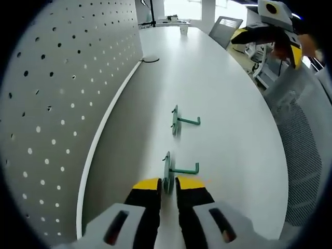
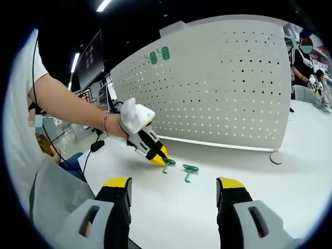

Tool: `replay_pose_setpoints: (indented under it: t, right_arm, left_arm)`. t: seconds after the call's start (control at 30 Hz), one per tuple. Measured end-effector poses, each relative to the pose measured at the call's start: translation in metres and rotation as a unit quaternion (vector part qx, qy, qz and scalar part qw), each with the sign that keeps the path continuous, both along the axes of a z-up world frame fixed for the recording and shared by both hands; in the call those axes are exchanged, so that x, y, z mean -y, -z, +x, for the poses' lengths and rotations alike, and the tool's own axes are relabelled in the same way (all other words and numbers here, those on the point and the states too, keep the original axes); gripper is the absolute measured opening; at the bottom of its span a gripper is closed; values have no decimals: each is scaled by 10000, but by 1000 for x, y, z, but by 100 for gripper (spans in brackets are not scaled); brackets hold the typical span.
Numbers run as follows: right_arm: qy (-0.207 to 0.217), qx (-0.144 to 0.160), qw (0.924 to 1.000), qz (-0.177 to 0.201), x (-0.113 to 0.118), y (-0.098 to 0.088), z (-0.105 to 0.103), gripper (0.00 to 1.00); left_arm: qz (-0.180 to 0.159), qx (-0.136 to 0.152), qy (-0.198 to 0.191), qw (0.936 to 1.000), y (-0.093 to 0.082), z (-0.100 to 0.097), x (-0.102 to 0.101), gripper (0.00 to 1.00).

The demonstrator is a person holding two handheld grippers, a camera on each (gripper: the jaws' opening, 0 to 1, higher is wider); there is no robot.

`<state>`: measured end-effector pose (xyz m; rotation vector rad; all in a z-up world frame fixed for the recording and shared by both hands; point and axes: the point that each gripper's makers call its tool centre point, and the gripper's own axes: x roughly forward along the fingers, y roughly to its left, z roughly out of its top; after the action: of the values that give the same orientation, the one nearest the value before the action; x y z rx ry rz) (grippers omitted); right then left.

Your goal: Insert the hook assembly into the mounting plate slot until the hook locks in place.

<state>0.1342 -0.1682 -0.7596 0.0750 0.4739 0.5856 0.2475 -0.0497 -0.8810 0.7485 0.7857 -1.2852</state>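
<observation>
Hook assembly (image 1: 168, 174) plate clamped in left claw (image 1: 167, 185), base hidden, right claw (image 2: 174, 188) apart.

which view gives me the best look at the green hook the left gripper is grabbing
The left gripper view: the near green hook sits large between the left gripper's jaws, plate and prong plain. The right gripper view shows it small and distant, partly covered by that gripper's tips.

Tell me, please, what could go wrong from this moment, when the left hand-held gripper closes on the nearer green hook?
1. The left hand-held gripper pinches only the thin plate edge of the nearer green hook, so it may twist or slip when lifted.
2. The second green hook lies close beyond it and could get knocked.
3. The right hand-held gripper is open and apart from both hooks, so nothing steadies them on the table.
</observation>
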Motion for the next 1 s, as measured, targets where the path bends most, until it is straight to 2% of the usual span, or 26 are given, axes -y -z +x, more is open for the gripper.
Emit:
replay_pose_setpoints:
  t: [0.23, 1.0]
  right_arm:
    - [3, -8, 10000, 7, 0, 1, 0, 63]
    - [43, 31, 10000, 11, 2, -1, 0, 63]
  left_arm:
    - [27, 53, -50, 10000, 0, 2, 0, 6]
    - [78, 160, 53, 9998, 0, 3, 0, 3]
